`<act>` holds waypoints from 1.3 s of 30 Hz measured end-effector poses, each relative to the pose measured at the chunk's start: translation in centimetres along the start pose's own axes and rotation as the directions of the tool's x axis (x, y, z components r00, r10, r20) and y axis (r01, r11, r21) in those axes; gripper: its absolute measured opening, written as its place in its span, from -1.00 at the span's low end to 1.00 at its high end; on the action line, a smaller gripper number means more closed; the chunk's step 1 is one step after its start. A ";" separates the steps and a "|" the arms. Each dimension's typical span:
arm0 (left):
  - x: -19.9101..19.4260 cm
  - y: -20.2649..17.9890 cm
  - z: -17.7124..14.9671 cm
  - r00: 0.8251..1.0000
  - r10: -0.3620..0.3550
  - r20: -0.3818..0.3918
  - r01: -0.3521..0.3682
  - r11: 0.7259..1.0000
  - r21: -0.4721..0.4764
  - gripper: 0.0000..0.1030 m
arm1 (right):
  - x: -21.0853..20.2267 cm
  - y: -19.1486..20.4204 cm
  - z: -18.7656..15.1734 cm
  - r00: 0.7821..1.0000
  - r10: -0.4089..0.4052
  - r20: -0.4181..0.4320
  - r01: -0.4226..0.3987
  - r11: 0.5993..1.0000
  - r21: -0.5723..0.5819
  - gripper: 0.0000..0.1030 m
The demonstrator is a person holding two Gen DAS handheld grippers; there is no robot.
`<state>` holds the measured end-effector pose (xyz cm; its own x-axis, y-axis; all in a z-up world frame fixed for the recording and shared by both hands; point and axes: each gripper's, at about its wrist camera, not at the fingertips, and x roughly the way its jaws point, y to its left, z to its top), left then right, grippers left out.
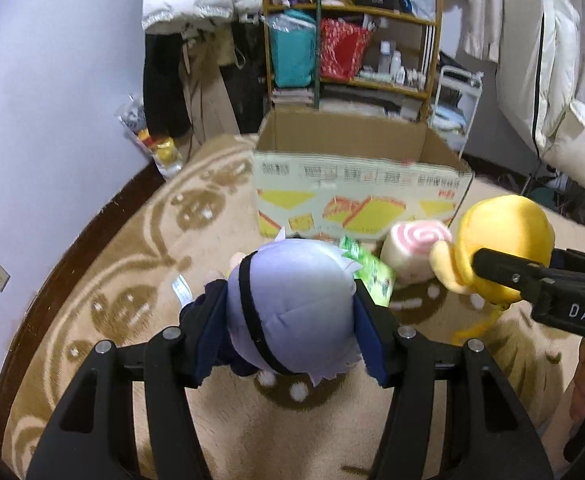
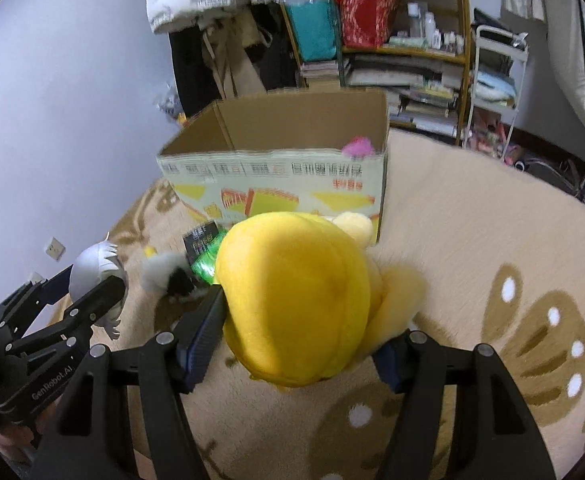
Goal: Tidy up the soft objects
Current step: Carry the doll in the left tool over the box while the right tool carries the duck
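A plush doll with pale lilac hair and a black band [image 1: 292, 304] hangs above the carpet, and my left gripper [image 1: 288, 308] is shut on its head, blue pads at both sides. My right gripper [image 2: 300, 320] is shut on a round yellow plush [image 2: 292, 304], also lifted off the floor. An open cardboard box [image 1: 360, 192] stands just beyond both toys. In the left wrist view the yellow plush [image 1: 504, 240] shows at the right, with one black finger [image 1: 508, 276] across it. In the right wrist view the left gripper [image 2: 84, 284] with the doll shows at the left.
A pink-swirl roll plush [image 1: 416, 252], a green packet [image 1: 372, 276] and a small grey-white plush [image 2: 160, 276] lie on the beige patterned carpet [image 2: 472, 240] before the box. Something pink [image 2: 358, 146] lies inside the box. A crowded shelf [image 1: 352, 40], hung clothes and a white cart [image 2: 496, 88] stand behind.
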<state>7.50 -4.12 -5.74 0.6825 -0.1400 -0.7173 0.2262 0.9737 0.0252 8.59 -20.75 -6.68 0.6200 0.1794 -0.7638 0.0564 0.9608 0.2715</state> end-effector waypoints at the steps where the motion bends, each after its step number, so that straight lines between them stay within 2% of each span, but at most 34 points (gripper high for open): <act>1: -0.4 0.2 0.4 1.000 0.001 0.014 -0.001 1.000 -0.004 0.13 | -0.6 0.0 0.4 1.000 0.006 0.023 -0.006 1.000 0.006 0.36; 9: -1.7 0.9 3.8 0.995 0.016 0.095 -0.018 1.000 0.019 0.13 | -3.0 -0.1 3.0 0.994 0.013 0.109 -0.013 1.000 0.000 0.36; 24: 0.4 -0.3 12.0 0.981 -0.004 0.194 -0.014 0.996 0.089 0.15 | -2.4 0.0 9.3 0.984 -0.010 0.178 0.018 0.999 -0.041 0.36; 33: 2.7 -1.2 14.9 0.981 -0.022 0.195 0.002 0.995 0.100 0.16 | -0.9 0.3 12.1 0.980 -0.010 0.198 0.021 0.998 -0.054 0.37; 39: 5.5 -1.8 15.2 0.989 -0.050 0.142 0.038 0.996 0.086 0.18 | 0.8 -0.2 12.7 0.982 -0.024 0.188 0.034 0.998 -0.052 0.38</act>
<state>21.39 -9.35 0.88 0.7620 -0.2122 -0.6118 0.3109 0.9486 0.0583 18.98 -23.53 0.10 0.7545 0.1136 -0.6464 0.0368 0.9760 0.2145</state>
